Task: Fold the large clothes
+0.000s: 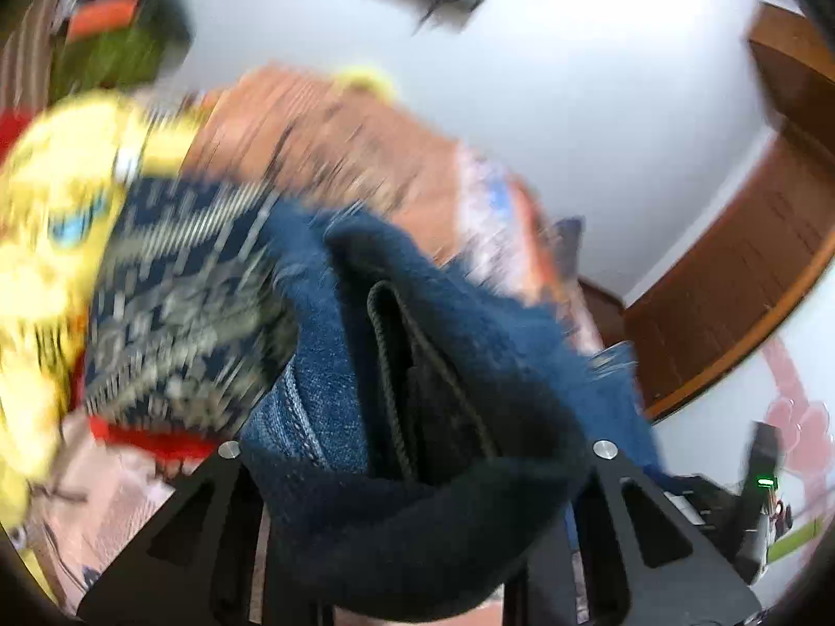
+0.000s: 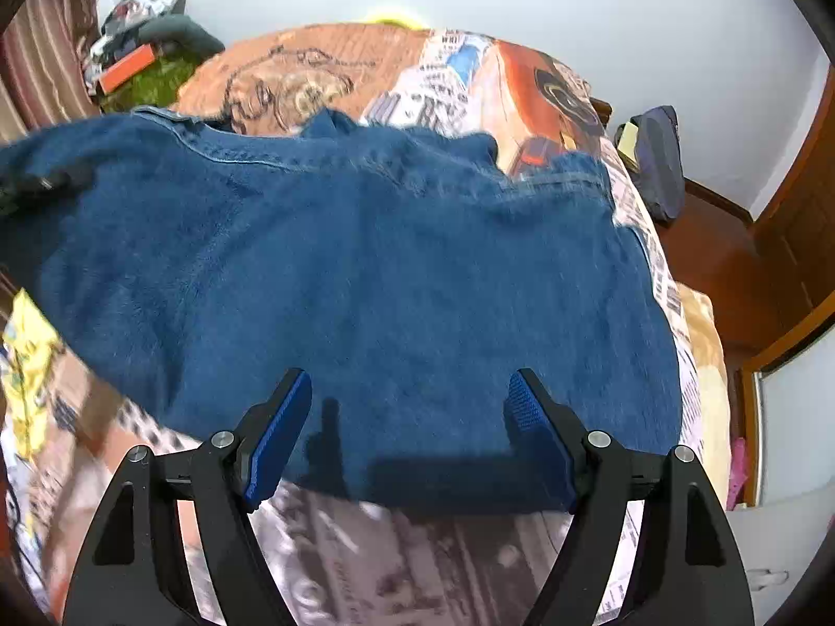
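Closest to you, your left claw (image 1: pixel 417 469) has a thick bunch of the blue denim garment (image 1: pixel 334 391) gathered between its arms; the cloth hides the fingertips, yet it drapes over and out of the narrowed gap, so it reads as clamped on the cloth and carrying that part clear of the bed. The left view is blurred, so the exact bite cannot be made out. Your right claw (image 2: pixel 409 433) hangs with its jaws wide apart and nothing between them, its blue pads (image 2: pixel 279 433) poised just above the near hem of the garment (image 2: pixel 365 271), which lies below and ahead of them. By my reading, you are in the middle of a fold: one side is picked up while the other stays flat. The next move calls for bringing the lifted side across the spread part and laying it down with the edges in line; the right claw could pin or take the near hem so the cloth does not drag. From that hem the garment spreads away over the printed bedspread (image 2: pixel 334 73), covering the middle of the bed. Past the garment's far edge lie bare bedspread and the white wall (image 2: pixel 574 0).
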The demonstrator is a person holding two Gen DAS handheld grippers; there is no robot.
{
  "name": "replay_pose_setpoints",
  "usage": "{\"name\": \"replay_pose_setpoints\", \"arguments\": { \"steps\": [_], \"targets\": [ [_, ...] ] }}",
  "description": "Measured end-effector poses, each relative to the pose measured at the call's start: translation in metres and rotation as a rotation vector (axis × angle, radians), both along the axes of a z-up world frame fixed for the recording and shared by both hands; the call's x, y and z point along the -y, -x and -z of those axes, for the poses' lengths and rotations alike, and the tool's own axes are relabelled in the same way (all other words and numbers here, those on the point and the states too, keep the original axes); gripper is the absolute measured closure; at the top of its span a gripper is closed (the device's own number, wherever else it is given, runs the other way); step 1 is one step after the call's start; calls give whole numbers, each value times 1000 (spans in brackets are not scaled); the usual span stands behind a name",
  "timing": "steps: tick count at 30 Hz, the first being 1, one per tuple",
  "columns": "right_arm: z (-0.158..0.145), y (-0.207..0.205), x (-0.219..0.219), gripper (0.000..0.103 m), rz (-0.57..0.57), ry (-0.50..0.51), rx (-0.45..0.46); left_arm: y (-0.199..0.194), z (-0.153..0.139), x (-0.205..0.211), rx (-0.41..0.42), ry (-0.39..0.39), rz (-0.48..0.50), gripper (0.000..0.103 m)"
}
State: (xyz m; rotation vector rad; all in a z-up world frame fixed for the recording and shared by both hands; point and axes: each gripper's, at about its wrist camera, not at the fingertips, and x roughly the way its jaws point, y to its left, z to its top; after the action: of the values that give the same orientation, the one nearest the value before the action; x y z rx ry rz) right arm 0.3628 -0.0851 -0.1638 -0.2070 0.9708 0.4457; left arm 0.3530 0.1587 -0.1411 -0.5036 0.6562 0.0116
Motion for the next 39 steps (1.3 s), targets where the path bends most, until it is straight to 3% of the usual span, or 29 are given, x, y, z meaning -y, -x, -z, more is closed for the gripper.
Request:
{"name": "replay_pose_setpoints", "arguments": {
  "steps": [3,6,9,13,16,18,22,28,31,34,36,39],
  "targets": [
    [-8,1,-20,28,-33,-50,-12,9,-43,16,106,-70,12,81],
    [-4,8,-51,28,-111,-43,-25,19,-66,27,160,-117,15,81],
    [9,13,-79,28,-177,-19,-48,28,-70,18,144,-139,3,81],
    [43,5,-102,27,-208,-46,-206,16,-42,13,34,-164,-21,82],
    [42,5,-97,28,-226,-74,-215,11,-28,16,-12,-221,-49,82],
    [35,6,-85,28,-222,-105,-224,7,-27,18,-17,-226,-39,82],
    [12,13,-31,28,-124,-133,-129,-7,-39,48,6,-250,18,82],
    [-7,22,65,28,90,-127,-62,-35,-42,151,42,-292,232,82],
    [-7,31,113,28,182,-106,-58,-42,-21,217,20,-315,394,82],
    [-1,38,146,28,255,-91,-74,-45,22,272,-61,-376,560,82],
    [3,42,159,28,291,-102,-97,-44,55,292,-140,-424,616,82],
    [4,48,169,28,316,-119,-109,-33,68,299,-126,-473,628,81]
  ]
}}
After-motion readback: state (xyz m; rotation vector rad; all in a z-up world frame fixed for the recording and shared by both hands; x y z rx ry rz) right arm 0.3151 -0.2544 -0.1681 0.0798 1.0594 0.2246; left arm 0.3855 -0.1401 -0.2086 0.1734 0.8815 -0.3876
